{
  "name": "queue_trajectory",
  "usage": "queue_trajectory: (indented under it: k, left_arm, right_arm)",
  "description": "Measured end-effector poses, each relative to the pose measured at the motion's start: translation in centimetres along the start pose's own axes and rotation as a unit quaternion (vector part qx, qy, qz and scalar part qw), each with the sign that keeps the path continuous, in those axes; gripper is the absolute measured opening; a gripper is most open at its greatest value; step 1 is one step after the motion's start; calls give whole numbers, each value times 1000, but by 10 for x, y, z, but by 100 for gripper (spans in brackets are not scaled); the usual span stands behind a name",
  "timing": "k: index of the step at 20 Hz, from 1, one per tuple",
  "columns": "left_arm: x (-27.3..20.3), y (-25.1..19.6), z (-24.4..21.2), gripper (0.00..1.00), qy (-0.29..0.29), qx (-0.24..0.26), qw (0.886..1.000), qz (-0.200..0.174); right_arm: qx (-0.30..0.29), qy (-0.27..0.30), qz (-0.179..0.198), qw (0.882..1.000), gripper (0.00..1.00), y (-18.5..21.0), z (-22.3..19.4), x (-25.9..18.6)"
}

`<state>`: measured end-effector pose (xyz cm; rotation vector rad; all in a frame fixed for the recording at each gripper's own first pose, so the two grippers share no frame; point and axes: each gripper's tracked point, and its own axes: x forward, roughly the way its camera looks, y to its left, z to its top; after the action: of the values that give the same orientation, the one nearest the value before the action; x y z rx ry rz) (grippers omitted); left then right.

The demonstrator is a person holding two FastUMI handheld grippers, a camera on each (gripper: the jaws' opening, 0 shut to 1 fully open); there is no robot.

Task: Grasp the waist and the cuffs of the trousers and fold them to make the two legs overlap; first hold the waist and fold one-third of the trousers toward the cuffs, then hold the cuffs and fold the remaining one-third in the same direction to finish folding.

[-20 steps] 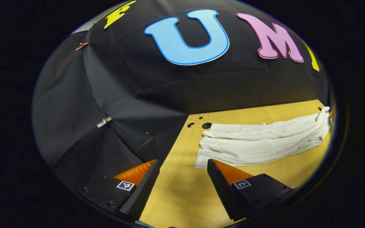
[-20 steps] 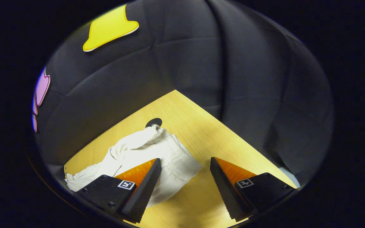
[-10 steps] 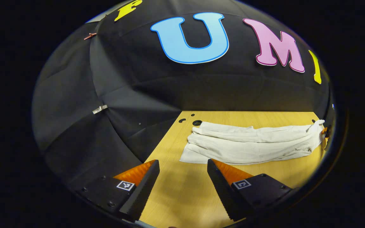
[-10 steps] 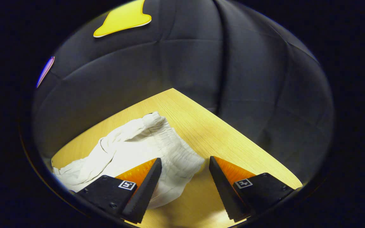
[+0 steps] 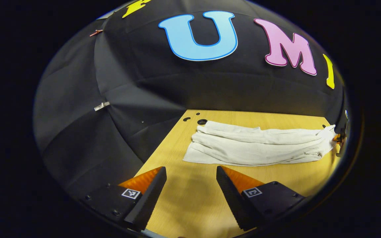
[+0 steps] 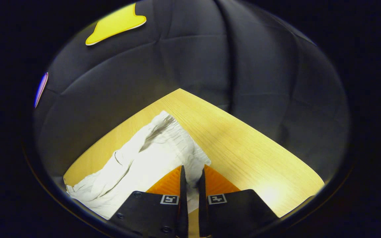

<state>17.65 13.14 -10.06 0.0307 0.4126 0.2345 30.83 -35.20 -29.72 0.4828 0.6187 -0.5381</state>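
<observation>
Right gripper view: right gripper (image 6: 190, 178) jaws pinch trousers (image 6: 144, 158) at waist edge. Left gripper (image 5: 190, 185) jaws wide, just short of trousers' cuffs; trousers lie flat on surface (image 5: 190, 205).

Looking like a staged recording booth rather than a home: black cloth wall (image 5: 150, 99) hanging pinned with clips (image 5: 101, 106) around a bare wooden worktop (image 5: 190, 198) drilled with holes (image 5: 202, 121).
</observation>
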Motion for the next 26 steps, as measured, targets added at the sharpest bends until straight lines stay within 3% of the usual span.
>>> queue_trajectory:
  k: [4, 9, 16, 19, 26]
  left_arm:
    - [2, 1, -2, 97, 2, -6, 1000, 3]
    - [2, 3, 5, 97, -6, 0, 1000, 3]
    - [-10, 10, 3, 97, -13, 0, 1000, 1]
    - [-13, 27, 6, 97, -19, 18, 999, 30]
    - [-24, 29, 8, 97, -38, 50, 997, 36]
  right_arm:
    - [-11, 7, 14, 1000, 7, 1, 0, -1]
    - [-61, -27, 24, 997, 6, 14, 26, -22]
    - [-109, -76, 79, 988, 7, 59, 60, -63]
    - [-124, -94, 104, 982, 6, 90, 72, -81]
    - [-210, -133, 168, 954, 6, 187, 77, -118]
